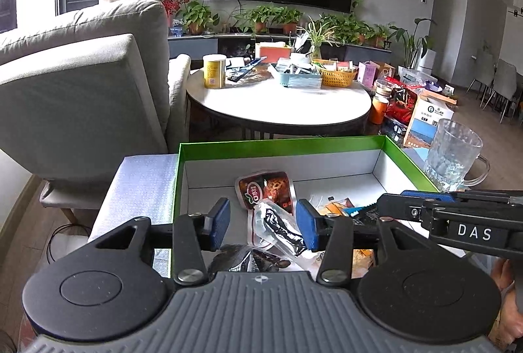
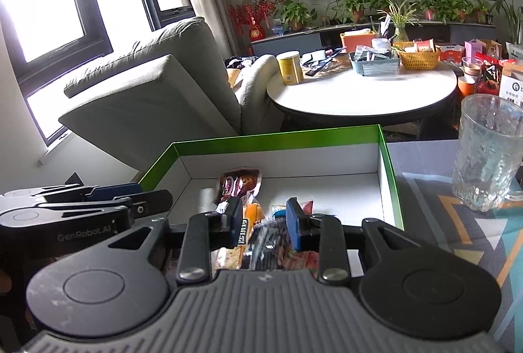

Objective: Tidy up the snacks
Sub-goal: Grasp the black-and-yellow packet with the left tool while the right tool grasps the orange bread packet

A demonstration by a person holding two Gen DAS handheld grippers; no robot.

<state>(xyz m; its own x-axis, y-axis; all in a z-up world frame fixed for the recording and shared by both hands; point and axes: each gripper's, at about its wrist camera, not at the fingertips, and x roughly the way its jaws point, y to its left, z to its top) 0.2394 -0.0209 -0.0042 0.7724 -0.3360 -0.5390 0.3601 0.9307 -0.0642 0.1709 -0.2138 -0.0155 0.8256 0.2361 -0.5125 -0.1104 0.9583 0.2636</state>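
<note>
A shallow white box with a green rim (image 1: 278, 144) (image 2: 278, 137) holds several snack packets. A red-brown packet (image 1: 264, 189) (image 2: 238, 183) lies near its middle. My left gripper (image 1: 263, 222) hangs over the box's near part, open. A clear packet with dark contents (image 1: 278, 227) lies between its blue pads and looks loose. My right gripper (image 2: 266, 220) hovers over the same pile, open. An orange packet (image 2: 253, 215) sits by its left pad and a clear one (image 2: 271, 241) lies below. Each gripper shows side-on in the other view: the right (image 1: 389, 201), the left (image 2: 130, 199).
A textured glass mug (image 1: 454, 153) (image 2: 487, 153) stands just right of the box on a patterned table cover (image 2: 457, 238). Beyond are a round white table (image 1: 278, 106) loaded with baskets and a tin, and a grey sofa (image 1: 81, 84) to the left. A hand (image 1: 503, 287) shows at the right edge.
</note>
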